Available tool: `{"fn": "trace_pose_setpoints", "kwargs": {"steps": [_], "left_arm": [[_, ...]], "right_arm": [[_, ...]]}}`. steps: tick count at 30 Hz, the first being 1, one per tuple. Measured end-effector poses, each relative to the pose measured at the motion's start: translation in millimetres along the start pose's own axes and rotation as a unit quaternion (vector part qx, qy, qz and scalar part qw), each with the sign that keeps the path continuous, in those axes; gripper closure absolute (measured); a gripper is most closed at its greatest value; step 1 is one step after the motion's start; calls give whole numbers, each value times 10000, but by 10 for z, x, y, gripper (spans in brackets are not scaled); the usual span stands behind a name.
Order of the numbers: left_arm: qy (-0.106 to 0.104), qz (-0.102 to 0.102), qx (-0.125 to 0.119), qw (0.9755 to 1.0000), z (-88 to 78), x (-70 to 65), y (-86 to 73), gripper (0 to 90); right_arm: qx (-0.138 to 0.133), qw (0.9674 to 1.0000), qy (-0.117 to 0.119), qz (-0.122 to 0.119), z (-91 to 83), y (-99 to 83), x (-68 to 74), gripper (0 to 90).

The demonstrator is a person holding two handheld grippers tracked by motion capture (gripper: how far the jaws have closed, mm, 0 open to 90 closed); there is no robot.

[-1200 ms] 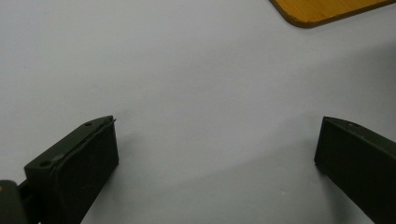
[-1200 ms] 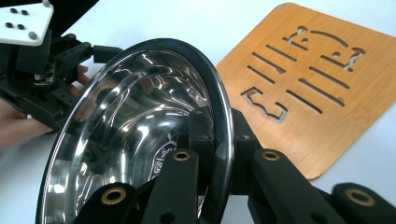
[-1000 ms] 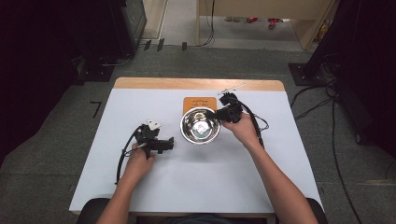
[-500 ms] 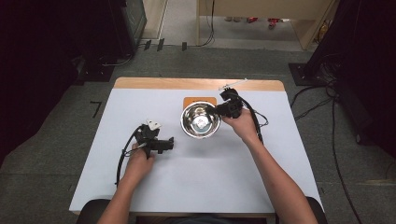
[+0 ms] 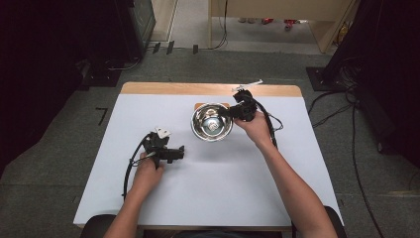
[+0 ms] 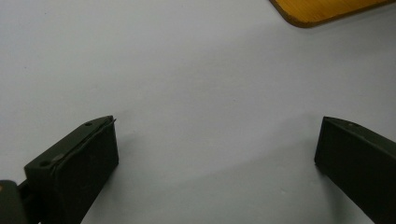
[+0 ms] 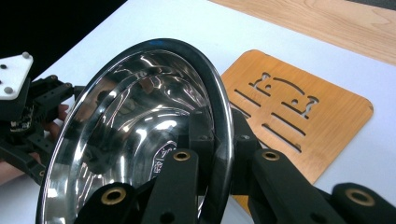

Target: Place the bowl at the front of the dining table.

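Right gripper view has the right gripper (image 7: 219, 154) pinching the steel bowl (image 7: 135, 126) by its rim, lifted and tilted beside the wooden trivet (image 7: 299, 116); setting it down remains, while the left gripper (image 6: 215, 158) idles spread

The bowl (image 5: 211, 122) is bright mirror steel, its polished inside streaked with dark and white reflections. At its one o'clock lies an orange-brown wooden board (image 7: 299, 109) showing a cut-out pattern of slots and small holes. The table (image 5: 208, 198) is pale bluish white, with a light wood strip along its twelve o'clock edge. The right gripper (image 5: 236, 111) is black; the left gripper (image 5: 179, 154), at the bowl's eight o'clock, is black with a pale grey plate.
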State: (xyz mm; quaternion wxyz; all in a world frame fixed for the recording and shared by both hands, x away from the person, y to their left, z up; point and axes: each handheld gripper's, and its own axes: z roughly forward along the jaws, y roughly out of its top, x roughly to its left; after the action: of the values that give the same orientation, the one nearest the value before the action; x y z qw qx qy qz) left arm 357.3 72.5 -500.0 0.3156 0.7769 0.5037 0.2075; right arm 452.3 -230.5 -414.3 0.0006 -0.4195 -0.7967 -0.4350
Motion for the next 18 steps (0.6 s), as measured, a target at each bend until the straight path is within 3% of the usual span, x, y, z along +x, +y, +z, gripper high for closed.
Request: {"fn": "trace_pose_setpoints", "kwargs": {"steps": [5, 18], "left_arm": [[0, 1, 2, 10000, 0, 0, 1, 0], [-1, 0, 3, 10000, 0, 0, 1, 0]], "right_arm": [[-74, 9999, -69, -45, 6, 29, -15, 843], [-112, 9998, -149, 118, 68, 66, -115, 843]]}}
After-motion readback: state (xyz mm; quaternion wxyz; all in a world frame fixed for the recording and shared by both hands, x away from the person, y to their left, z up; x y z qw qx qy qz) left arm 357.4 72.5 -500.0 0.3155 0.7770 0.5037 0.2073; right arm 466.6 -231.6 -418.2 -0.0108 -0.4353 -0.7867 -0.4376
